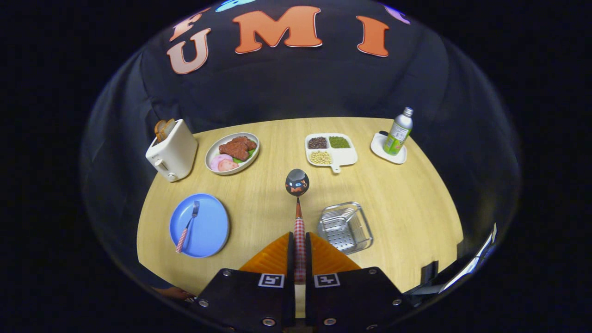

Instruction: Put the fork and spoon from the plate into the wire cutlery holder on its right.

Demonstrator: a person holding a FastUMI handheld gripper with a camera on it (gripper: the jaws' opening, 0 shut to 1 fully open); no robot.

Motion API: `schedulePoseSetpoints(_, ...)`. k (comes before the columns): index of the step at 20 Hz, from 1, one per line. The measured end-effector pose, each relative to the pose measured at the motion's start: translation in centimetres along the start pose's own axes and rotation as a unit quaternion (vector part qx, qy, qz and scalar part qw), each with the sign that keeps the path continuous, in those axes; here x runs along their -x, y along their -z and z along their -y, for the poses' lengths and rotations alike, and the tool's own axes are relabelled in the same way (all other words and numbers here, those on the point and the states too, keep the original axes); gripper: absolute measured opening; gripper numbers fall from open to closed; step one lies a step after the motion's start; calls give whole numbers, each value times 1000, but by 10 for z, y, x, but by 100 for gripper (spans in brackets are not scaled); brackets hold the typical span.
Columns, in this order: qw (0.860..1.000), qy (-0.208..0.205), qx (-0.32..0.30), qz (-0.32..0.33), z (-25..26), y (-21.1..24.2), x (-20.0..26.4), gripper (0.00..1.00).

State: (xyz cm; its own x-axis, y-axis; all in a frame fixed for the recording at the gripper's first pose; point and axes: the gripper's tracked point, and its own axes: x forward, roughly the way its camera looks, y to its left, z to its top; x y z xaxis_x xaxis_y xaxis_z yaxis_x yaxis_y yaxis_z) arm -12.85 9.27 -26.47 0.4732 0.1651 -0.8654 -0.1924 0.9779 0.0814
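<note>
Spoon (297,194), handle pinched between closed tongs (299,240)

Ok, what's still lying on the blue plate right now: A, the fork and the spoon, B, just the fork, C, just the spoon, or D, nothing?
B: the fork alone lies on the blue plate, while the spoon is clamped by its handle in the gripper, jaws closed on it, left of the wire holder.
</note>
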Motion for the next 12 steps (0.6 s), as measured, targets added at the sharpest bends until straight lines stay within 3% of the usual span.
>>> schedulePoseSetpoints(7,995,9,20,-93,45,33,17,9)
schedulePoseSetpoints(12,989,-2,42,-140,50,42,18,9)
